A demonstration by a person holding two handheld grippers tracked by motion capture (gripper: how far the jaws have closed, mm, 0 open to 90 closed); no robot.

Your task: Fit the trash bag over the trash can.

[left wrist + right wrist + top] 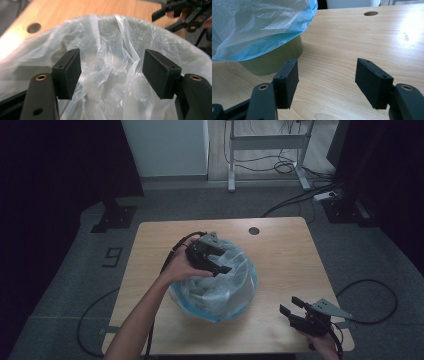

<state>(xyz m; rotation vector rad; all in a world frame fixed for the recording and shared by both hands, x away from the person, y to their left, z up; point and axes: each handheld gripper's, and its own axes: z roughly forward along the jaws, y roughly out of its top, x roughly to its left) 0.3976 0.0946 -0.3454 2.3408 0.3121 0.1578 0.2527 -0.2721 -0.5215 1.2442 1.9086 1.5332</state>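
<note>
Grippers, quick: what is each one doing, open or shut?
Left gripper: open, jaws apart over the plastic bag lining the bin, holding nothing.
Right gripper: open, empty, above the table.

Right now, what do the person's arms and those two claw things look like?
Both forearms are bare, no sleeves. The left claw and right claw are black, each with two flat rectangular pads on arms with brass-ringed holes. Each carries a grey three-cornered plate and trails a black cable.

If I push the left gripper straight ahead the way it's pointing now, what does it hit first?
Most likely the crumpled plastic bag lining the bin: the left gripper, jaws open, points into its mouth, with loose film straight ahead between them. How far off that film sits is unclear.
</note>
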